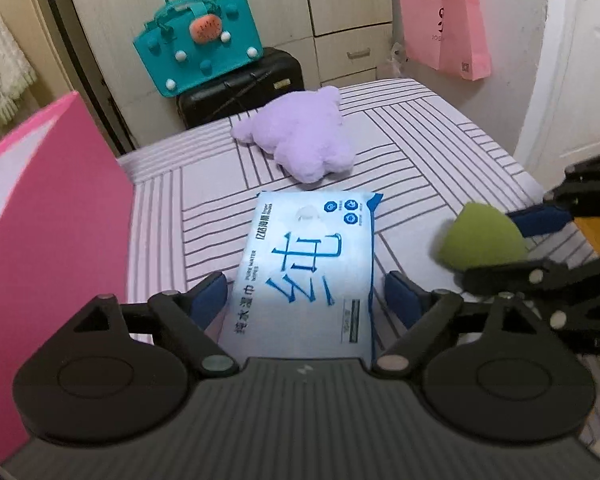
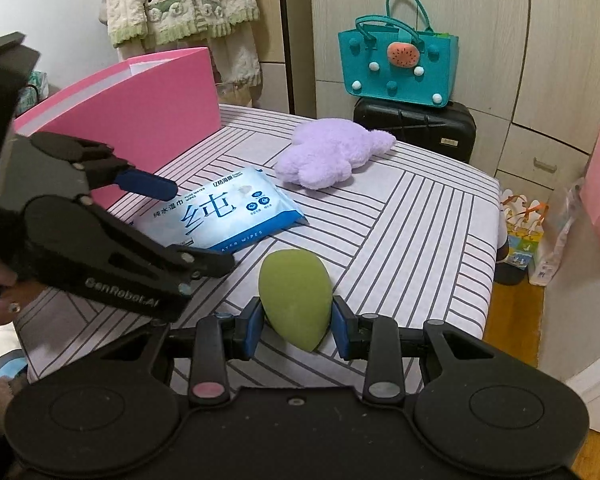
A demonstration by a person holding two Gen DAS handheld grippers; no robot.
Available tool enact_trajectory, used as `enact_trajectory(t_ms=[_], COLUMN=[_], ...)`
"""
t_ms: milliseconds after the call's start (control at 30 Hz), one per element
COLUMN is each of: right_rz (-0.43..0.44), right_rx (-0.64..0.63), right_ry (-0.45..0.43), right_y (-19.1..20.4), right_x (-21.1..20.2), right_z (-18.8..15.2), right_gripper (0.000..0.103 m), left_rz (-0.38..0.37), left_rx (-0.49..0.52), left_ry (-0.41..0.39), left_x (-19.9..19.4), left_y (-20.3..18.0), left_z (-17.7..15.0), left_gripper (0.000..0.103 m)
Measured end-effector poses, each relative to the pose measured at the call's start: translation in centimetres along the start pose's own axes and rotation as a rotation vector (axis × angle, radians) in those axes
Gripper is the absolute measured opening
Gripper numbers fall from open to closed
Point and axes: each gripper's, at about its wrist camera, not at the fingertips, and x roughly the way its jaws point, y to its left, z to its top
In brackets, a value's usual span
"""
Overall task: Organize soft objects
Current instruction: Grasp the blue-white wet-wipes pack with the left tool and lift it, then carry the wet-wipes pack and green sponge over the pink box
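A white-and-blue pack of wet wipes (image 1: 306,276) lies on the striped bed between the wide-spread fingers of my left gripper (image 1: 306,300), which is open around it without clamping. It also shows in the right wrist view (image 2: 220,214). My right gripper (image 2: 297,320) is shut on a green teardrop sponge (image 2: 296,300), held just above the bed; the sponge also shows in the left wrist view (image 1: 480,236). A purple plush toy (image 1: 300,136) lies farther back on the bed (image 2: 328,152).
A pink open box (image 1: 52,216) stands at the bed's left side (image 2: 140,112). A teal felt bag (image 1: 196,48) sits on a black suitcase (image 1: 244,88) beyond the bed. Pink paper bags (image 1: 444,28) hang on the right. The bed's right edge (image 2: 492,240) drops to the floor.
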Motion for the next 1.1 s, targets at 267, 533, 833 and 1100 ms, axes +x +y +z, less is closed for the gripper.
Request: enact_trajectory(t_ms=[267,533,833,1100], right_rz=[0.008,0.012,0.028,0.078], right_rx=[0.01,0.025,0.023,0.005], right_ry=[0.01,0.018,0.032,0.057], right_y=[0.0,0.8,2.6,5.4], right_x=[0.1,-0.4,-2.0,-4.2], right_z=[0.2,0.3,-0.3,-1.9], right_gripper=[0.04,0.04,0.04,0.04], left_rz=[-0.094,-0.101,-0.097,-0.132], left_rx=[-0.098,-0.073,-0.048,-0.004], left_ry=[-0.006,-0.026,-0.012,0.002], left_x=[1.6,0.4,-2.2,-6.0], left_y=[1.9,1.9,1.6,1.9], left_z=[0.1,0.1,-1.7,-3.2], left_gripper=[0.072,0.052,0.052,0.052])
